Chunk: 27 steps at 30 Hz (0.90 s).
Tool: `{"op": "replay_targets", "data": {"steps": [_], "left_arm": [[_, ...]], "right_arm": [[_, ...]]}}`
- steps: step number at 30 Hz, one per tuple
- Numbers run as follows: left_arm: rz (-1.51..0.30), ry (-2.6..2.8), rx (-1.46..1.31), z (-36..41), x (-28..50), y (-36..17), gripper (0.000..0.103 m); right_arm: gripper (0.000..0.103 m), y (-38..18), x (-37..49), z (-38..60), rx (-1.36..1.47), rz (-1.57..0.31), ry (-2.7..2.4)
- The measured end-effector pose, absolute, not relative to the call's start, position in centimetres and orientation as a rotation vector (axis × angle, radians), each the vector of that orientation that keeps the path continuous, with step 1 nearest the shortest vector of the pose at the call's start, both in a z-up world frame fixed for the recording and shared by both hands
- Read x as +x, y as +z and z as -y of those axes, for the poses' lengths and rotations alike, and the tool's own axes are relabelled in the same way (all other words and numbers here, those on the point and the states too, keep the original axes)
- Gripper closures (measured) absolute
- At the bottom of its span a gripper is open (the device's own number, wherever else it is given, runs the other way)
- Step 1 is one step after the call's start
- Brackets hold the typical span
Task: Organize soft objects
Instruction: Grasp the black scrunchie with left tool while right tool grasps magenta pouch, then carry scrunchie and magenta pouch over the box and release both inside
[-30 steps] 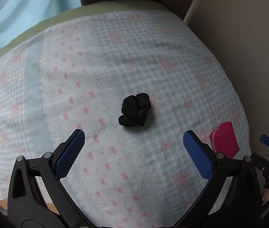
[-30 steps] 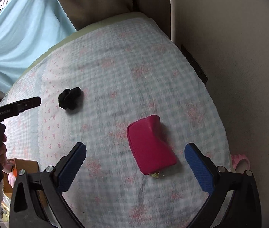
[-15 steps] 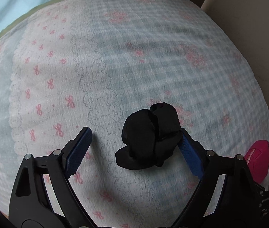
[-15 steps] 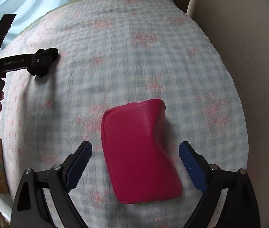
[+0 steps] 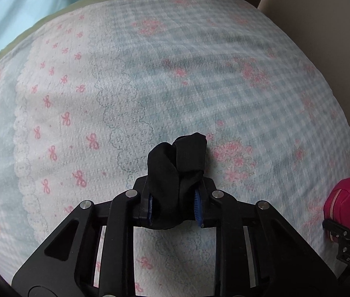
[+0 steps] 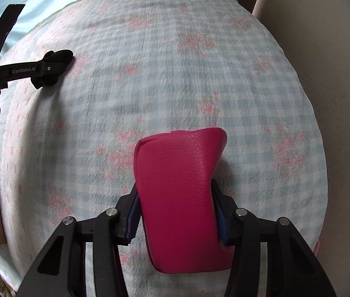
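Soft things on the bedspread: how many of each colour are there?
Black: 1, the sock bundle in the left tool.
Pink: 1, the pouch in the right tool.
Total: 2.

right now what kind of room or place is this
Probably a bedroom or living room: a gingham floral quilt covers a soft bed or sofa, beige cushions stand behind it, and a pale blue curtain hangs at the left.
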<state>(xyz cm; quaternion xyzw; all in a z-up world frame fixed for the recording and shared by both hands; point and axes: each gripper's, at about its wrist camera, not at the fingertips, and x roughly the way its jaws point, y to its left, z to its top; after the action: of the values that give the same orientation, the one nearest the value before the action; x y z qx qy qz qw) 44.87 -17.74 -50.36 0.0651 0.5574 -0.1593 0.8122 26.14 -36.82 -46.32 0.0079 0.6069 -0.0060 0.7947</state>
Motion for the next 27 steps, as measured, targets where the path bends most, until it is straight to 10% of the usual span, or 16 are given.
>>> {"op": "replay_targets", "data": {"steps": [27], "left_arm": [[-1.028,-0.327,0.068,14.6,36.9,-30.8,0.083]], "right_arm": [[0.071,-27.5,21.7,34.8,0.178,-1.04,-0.021]]}}
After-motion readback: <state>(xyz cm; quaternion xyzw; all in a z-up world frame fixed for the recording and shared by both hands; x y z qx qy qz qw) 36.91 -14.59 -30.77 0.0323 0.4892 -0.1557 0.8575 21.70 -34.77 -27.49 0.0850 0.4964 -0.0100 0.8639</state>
